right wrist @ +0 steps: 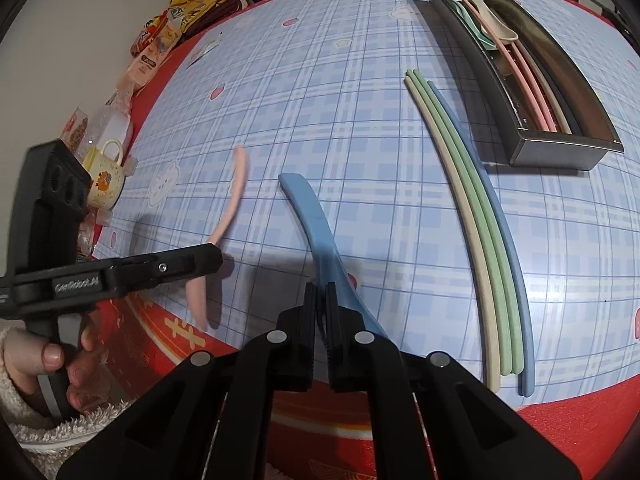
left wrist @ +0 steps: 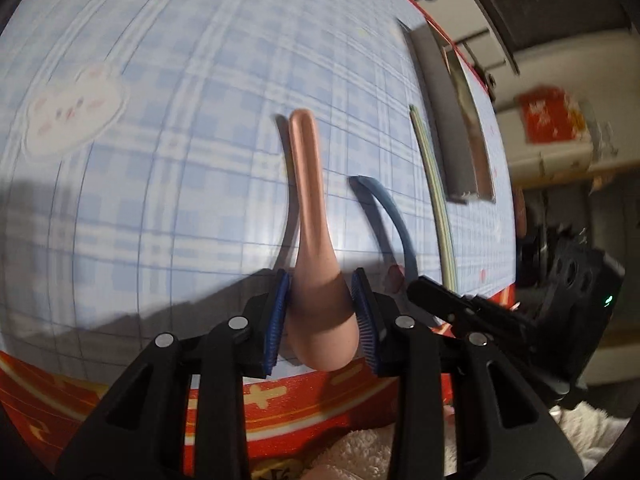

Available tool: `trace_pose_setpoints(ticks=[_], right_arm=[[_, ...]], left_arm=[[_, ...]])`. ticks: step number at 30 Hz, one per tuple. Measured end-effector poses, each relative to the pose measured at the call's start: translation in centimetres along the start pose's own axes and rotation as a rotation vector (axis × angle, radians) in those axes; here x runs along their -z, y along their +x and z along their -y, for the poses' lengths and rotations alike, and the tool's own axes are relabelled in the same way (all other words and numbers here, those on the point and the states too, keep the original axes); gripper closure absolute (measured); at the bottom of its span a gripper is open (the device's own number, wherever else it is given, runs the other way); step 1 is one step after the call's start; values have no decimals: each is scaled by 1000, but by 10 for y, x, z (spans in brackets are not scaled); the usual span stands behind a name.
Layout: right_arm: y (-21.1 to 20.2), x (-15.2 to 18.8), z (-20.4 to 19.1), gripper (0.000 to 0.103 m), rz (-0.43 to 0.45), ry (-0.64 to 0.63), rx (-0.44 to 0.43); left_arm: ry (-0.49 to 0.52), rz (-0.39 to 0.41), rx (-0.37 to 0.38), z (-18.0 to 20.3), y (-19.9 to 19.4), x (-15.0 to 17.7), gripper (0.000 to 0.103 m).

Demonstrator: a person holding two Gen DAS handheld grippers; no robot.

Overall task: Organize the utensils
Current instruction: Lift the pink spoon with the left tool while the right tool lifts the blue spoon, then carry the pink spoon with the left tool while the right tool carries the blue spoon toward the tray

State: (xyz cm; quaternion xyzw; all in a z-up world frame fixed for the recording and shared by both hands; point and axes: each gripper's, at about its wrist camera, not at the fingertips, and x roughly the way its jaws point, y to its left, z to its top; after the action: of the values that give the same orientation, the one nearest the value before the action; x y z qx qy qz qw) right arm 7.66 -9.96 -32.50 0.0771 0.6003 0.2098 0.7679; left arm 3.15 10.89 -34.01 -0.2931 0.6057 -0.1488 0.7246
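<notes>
Left tongs [left wrist: 322, 320] clamped on the bowl of a pink spoon [left wrist: 310, 216], handle pointing away, above the plaid surface [left wrist: 180, 160]. Right tongs [right wrist: 320, 320] pinched narrow on a blue spoon [right wrist: 316, 224]. Nearer than the metal tray [right wrist: 560, 148]: loose chopsticks [right wrist: 492, 240] lying side by side. Inside that tray: more utensils.

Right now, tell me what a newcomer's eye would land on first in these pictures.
The left gripper clamps a pink spoon by its bowl, handle pointing away over the blue plaid tablecloth. Beside it, the right gripper pinches a blue spoon. Farther right lie loose chopsticks, beside a metal tray holding more utensils.
</notes>
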Motion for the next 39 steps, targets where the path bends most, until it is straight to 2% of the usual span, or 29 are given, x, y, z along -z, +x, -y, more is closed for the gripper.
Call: trace_pose_setpoints(ticks=[3, 5, 11, 17, 22, 27, 29, 32, 39], right_arm=[[2, 0, 0, 96, -8, 12, -10], [3, -1, 0, 96, -12, 22, -17], [6, -2, -3, 95, -13, 25, -17], [9, -4, -14, 94, -15, -27, 27], [10, -5, -17, 94, -13, -48, 41], [7, -11, -15, 92, -6, -16, 13], [1, -14, -14, 83, 17, -16, 11], [-3, -18, -9, 80, 40, -17, 38], [13, -13, -7, 81, -11, -36, 55]], left_arm=[[-55, -1, 44, -11, -3, 7, 68], [-78, -3, 65, -20, -4, 0, 68], [-113, -2, 117, -31, -12, 3, 68], [-41, -4, 74, -23, -10, 1, 68], [-49, -6, 99, -25, -8, -1, 68], [-50, -12, 117, -28, -7, -4, 68], [-37, -15, 110, -28, -8, -3, 68], [-37, -18, 115, -29, -8, -3, 68], [-45, -28, 112, -30, -8, -6, 67]])
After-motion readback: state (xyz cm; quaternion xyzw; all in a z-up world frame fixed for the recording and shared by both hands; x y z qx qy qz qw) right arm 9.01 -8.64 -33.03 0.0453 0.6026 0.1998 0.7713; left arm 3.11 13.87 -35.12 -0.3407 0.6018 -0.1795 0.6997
